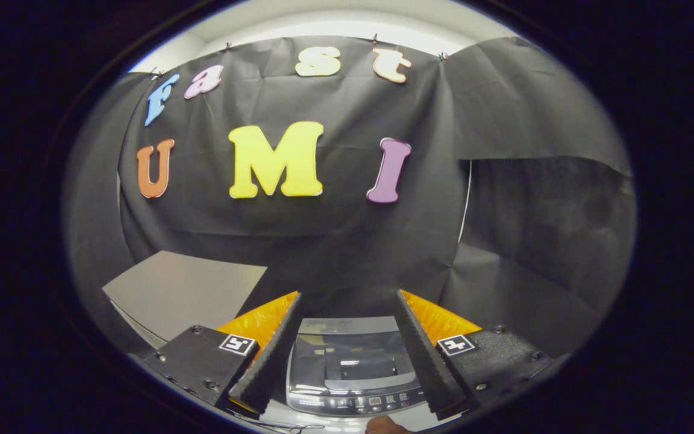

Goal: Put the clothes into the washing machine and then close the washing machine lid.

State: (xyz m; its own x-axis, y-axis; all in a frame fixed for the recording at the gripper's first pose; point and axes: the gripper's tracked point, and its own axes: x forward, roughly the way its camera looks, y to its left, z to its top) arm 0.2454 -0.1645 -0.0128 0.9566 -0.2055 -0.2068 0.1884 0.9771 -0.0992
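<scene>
We saw the black cloth wall [335, 241] take up most of the view, hung behind and to the right as a booth backdrop. Next in size was a flat grey board [184, 289] lying off beyond the left finger, near the wall; we could not tell what it was for. Below that sat the washer [350, 361], a small top-loader framed between the two fingers and lying under them, so the gripper looked to be held high and aimed forward over it. Its glossy lid [356, 358] seemed to be down, with a control strip [359, 402] along the near edge, though glare made the lid hard to read. We saw no clothes, so we could not say where they were; we judged loading was either done or not yet begun, and the frame did not settle which. The gripper [347, 307] had its fingers spread wide, black ribbed pads with orange backs, and nothing sat between them. We judged this a carrying or approach pose: wide apart so it could come down on cloth or nudge the lid. A small rounded tip [386, 425] showed just under the control strip, maybe a fingertip, too small to be sure. Thin wire [275, 427] lay near the left finger base.
</scene>
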